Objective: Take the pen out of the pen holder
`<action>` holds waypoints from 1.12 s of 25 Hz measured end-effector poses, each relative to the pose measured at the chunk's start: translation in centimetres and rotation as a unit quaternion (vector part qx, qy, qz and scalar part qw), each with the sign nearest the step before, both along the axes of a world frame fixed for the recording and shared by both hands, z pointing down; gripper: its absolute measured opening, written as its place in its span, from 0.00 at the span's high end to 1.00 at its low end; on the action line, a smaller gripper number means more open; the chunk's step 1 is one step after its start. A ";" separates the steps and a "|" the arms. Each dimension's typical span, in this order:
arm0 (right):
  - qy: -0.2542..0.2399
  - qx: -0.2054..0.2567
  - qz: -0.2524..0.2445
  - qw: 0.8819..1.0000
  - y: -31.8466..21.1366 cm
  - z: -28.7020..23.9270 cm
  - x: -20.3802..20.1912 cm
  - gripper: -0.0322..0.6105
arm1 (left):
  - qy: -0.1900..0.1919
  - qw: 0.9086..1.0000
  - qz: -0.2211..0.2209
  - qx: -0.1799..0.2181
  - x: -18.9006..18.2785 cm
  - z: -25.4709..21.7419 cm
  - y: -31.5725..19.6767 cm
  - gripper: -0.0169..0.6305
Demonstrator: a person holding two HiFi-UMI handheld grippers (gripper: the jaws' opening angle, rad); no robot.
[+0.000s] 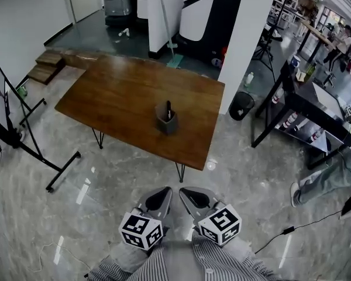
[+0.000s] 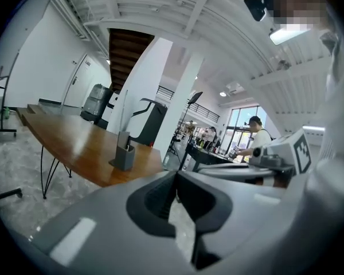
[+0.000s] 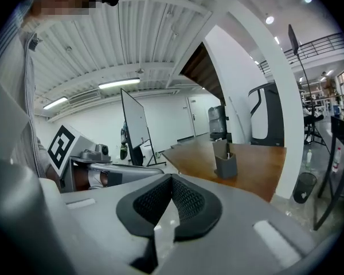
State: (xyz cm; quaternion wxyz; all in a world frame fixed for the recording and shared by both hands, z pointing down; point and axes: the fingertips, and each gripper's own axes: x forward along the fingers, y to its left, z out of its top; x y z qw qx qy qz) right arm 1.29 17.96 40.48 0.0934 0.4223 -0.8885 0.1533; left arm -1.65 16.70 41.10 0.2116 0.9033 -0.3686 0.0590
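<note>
A grey pen holder (image 1: 167, 123) stands on the brown wooden table (image 1: 123, 98), near its front right part, with a black pen (image 1: 168, 108) upright in it. Both grippers hover over the floor, well short of the table and close to my body. My left gripper (image 1: 165, 190) and right gripper (image 1: 183, 191) sit side by side, both shut with nothing between the jaws. The left gripper view shows its jaws (image 2: 175, 177) touching, the holder (image 2: 124, 153) far ahead. In the right gripper view the jaws (image 3: 172, 180) meet too, with the holder (image 3: 225, 164) and pen (image 3: 227, 148) beyond.
A black stand's legs (image 1: 44, 160) reach across the floor at the left. A white pillar (image 1: 245, 40) and a black bin (image 1: 241, 105) stand right of the table. A black workbench (image 1: 307, 107) and a person's legs (image 1: 327, 177) are at the far right.
</note>
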 end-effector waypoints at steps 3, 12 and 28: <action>-0.002 0.011 0.009 1.000 -5.3 -0.8 -0.4 0.95 | -0.001 1.000 0.003 0.012 -0.7 -1.0 -5.1 0.96; -0.003 -0.002 0.023 1.000 -14.0 -0.4 -1.3 0.95 | -0.002 1.000 0.013 -0.007 -1.3 -0.3 -14.3 0.96; 0.001 -0.031 0.013 0.999 -22.0 0.6 -0.2 0.95 | 0.007 0.998 -0.001 -0.058 -0.4 1.5 -21.2 0.96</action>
